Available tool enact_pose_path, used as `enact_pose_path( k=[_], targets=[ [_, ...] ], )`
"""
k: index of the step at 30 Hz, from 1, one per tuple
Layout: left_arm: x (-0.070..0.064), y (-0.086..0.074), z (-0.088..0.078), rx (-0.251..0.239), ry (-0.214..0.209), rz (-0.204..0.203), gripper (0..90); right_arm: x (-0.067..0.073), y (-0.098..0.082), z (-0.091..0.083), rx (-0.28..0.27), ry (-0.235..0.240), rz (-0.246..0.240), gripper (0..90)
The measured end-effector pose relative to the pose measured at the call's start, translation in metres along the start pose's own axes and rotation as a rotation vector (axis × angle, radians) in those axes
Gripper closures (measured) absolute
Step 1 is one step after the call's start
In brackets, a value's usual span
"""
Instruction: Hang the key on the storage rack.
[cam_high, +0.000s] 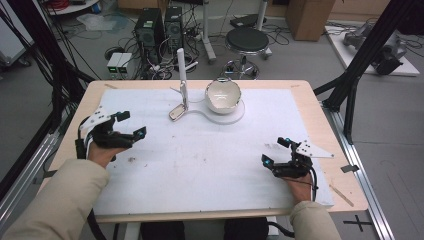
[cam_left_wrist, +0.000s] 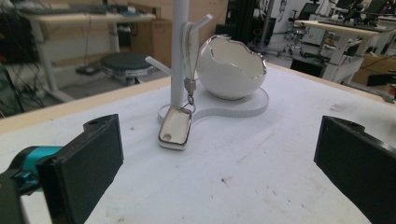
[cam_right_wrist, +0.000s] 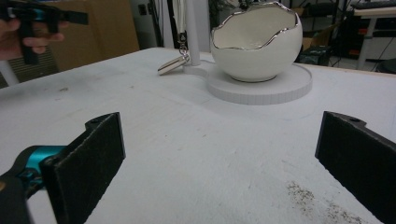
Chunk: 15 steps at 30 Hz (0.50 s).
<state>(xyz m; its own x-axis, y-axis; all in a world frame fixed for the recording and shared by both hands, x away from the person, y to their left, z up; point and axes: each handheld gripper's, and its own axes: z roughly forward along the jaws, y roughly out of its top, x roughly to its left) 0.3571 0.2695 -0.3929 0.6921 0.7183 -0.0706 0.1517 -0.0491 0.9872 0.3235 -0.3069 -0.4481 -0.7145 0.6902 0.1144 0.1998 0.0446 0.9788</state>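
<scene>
Left claw (cam_high: 131, 124) is gaping wide with nothing in it, and the silver-rimmed tag (cam_left_wrist: 175, 132) is hanging ahead of it, slightly left of centre, from the white stand (cam_left_wrist: 179, 51), its lower edge resting on the worktop (cam_high: 200, 165). The cracked-egg bowl (cam_high: 223, 95) is sitting just right. Right claw (cam_high: 276, 150) is gaping empty, with bare board lying between.

text: none legible | labels: none; brands: none; numbers: none | signs: none readable on any surface
</scene>
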Motion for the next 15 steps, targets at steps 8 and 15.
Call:
enact_pose_path(
  k=[8, 15],
  targets=[
    [-0.012, -0.027, -0.040, -0.083, 0.053, 0.018, 1.7, 0.001, -0.001, -0.002, -0.020, -0.010, -0.005, 0.6],
    [-0.018, -0.049, -0.054, -0.102, 0.079, -0.001, 1.7, 0.001, -0.001, -0.002, -0.023, -0.016, -0.008, 0.6]
  ],
)
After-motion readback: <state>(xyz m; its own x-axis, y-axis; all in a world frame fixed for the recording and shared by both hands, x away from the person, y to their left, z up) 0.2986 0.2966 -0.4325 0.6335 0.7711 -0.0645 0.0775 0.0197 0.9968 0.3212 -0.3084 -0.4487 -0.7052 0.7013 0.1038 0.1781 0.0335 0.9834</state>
